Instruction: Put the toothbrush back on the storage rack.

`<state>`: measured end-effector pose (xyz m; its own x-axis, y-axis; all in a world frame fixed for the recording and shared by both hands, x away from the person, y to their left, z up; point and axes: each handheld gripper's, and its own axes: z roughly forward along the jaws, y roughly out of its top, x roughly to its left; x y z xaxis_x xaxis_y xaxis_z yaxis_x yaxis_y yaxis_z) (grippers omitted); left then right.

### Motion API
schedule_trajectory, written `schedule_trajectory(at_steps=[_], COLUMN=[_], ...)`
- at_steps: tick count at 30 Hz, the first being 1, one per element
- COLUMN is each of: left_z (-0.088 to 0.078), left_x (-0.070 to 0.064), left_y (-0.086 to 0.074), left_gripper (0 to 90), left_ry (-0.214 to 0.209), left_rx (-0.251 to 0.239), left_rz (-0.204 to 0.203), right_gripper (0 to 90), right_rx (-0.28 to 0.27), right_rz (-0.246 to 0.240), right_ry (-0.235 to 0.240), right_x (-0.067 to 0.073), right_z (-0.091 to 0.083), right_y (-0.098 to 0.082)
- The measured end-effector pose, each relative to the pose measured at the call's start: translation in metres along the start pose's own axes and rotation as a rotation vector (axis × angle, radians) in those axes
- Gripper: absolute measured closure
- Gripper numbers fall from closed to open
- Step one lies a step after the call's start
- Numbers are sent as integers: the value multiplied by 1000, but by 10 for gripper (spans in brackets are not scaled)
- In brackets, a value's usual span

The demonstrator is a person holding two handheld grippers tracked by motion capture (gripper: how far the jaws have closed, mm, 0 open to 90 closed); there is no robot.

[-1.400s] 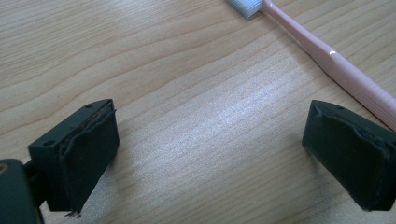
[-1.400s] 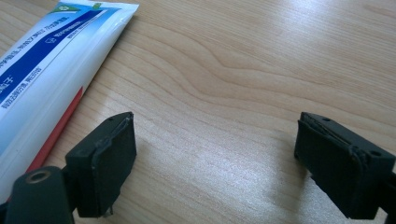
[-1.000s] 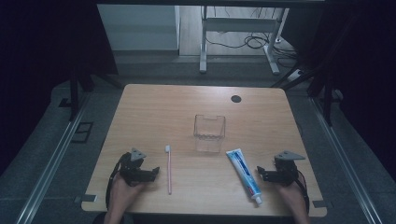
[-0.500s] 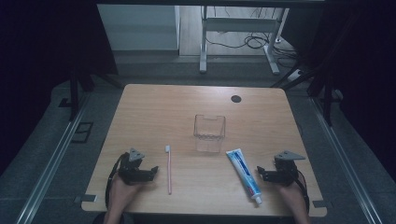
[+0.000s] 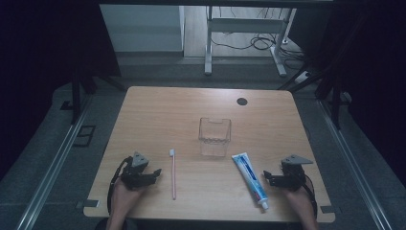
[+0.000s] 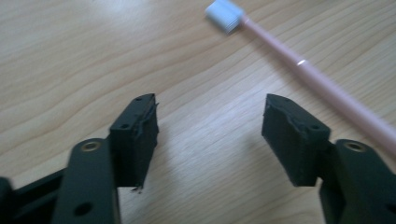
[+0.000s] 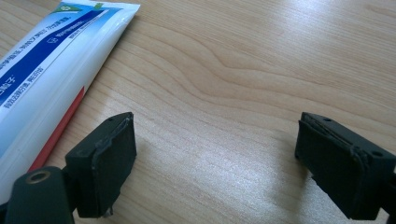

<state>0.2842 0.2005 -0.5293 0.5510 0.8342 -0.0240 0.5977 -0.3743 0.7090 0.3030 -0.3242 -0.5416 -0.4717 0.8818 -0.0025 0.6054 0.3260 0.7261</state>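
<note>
At two o'clock from your left gripper (image 6: 210,135) (jaws just been closing, nothing between) lies the toothbrush (image 6: 322,86): light, stiff, slippery; pinch mid-handle.

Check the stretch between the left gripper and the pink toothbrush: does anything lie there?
Nothing does. In the high view, only bare wooden table separates the left gripper, jaws open on nothing, from the pink toothbrush; the left gripper view agrees.

Left hand-held gripper (image 5: 154,173) has just been closing, nothing between; right hand-held gripper (image 5: 266,176) gapes wide.
</note>
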Motion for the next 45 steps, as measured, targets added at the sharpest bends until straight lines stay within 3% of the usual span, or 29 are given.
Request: schedule_trajectory(at_steps=[12,22,26,33,45], left_z=[-7,-8,-5,3,14], left_x=[-10,-25,-35,-51,-61], left_y=[7,14,17,19,17], left_gripper=[717,884,893,894,894], left_ry=[-60,-156,-194,-224,-264], left_rx=[-4,-6,0,28,89], left_rz=[20,46,66,112,142], right_gripper=[124,124,123,124,124], right_rx=[1,0,0,0,1], right_rz=[2,2,2,2,2], right_ry=[1,1,1,1,1], right_x=[0,0,0,0,0], right_z=[0,0,0,0,0], right_y=[0,0,0,0,0])
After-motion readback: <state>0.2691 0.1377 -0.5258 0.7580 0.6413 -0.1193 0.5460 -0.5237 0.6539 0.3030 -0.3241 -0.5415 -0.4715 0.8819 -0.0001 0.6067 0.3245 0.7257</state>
